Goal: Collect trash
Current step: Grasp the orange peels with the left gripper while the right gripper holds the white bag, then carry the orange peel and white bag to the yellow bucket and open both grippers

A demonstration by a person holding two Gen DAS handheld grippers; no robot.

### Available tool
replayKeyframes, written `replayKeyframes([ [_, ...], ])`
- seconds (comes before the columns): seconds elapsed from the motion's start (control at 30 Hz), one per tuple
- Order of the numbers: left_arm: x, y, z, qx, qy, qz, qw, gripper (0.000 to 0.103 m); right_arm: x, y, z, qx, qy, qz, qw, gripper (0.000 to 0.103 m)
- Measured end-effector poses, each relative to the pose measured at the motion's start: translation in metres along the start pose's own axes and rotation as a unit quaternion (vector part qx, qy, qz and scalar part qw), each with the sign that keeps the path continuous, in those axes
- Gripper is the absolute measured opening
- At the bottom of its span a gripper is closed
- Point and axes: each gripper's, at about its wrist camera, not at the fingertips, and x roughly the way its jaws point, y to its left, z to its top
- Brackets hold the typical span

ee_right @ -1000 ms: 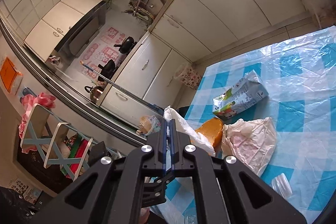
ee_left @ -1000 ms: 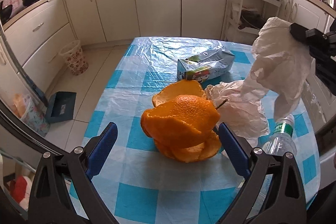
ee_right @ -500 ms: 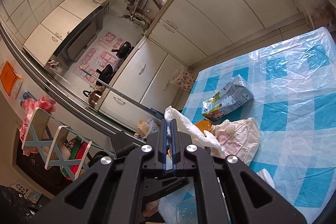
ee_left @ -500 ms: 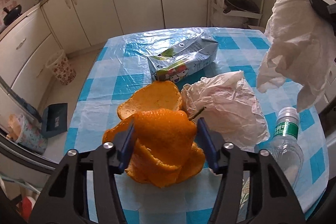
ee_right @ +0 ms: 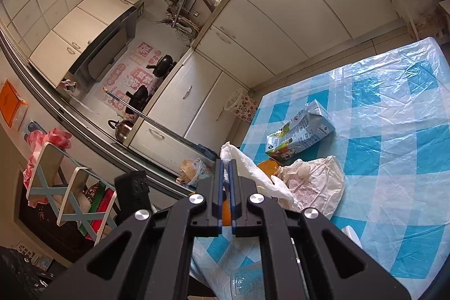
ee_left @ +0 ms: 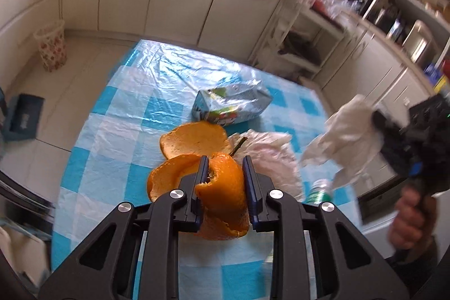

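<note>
**Two grippers, two catches**

Left gripper (ee_left: 224, 167), jaws just closing, pinches curled orange peel (ee_left: 225, 187) above the checked tablecloth (ee_left: 121, 137); only this view shows that grip and the hand (ee_left: 410, 218). Right gripper (ee_right: 225, 173) clamps a white plastic bag (ee_right: 247, 167); its view shows the milk carton (ee_right: 301, 137) and crumpled wrapper (ee_right: 317, 184).

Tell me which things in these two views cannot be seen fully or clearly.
- Bottle: left view, mostly behind the white bag; right view, cut by the bottom edge.
- Peel: its lower part is behind the left gripper.
- Right gripper: blurred in the left view.
- Bag's opening: not shown.
</note>
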Motion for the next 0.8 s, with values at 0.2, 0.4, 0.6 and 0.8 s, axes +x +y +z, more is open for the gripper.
replayKeyframes([
  [0.2, -0.017, 0.005, 0.004, -0.032, -0.019, -0.065, 0.9972, 0.022, -0.006, -0.001, -0.002, 0.002, -0.003, -0.005, 1.000, 0.006],
  [0.4, -0.021, -0.023, 0.002, -0.002, -0.023, -0.084, 0.9962, 0.023, -0.036, -0.009, -0.003, 0.009, -0.030, -0.018, 0.999, 0.006],
  [0.6, -0.018, -0.077, -0.008, 0.056, -0.018, -0.079, 0.9951, 0.023, -0.096, -0.027, -0.009, 0.027, -0.077, -0.045, 0.996, 0.006],
  [0.8, -0.005, -0.148, -0.024, 0.106, 0.002, -0.101, 0.9892, 0.023, -0.167, -0.058, -0.023, 0.059, -0.135, -0.086, 0.985, 0.006],
])
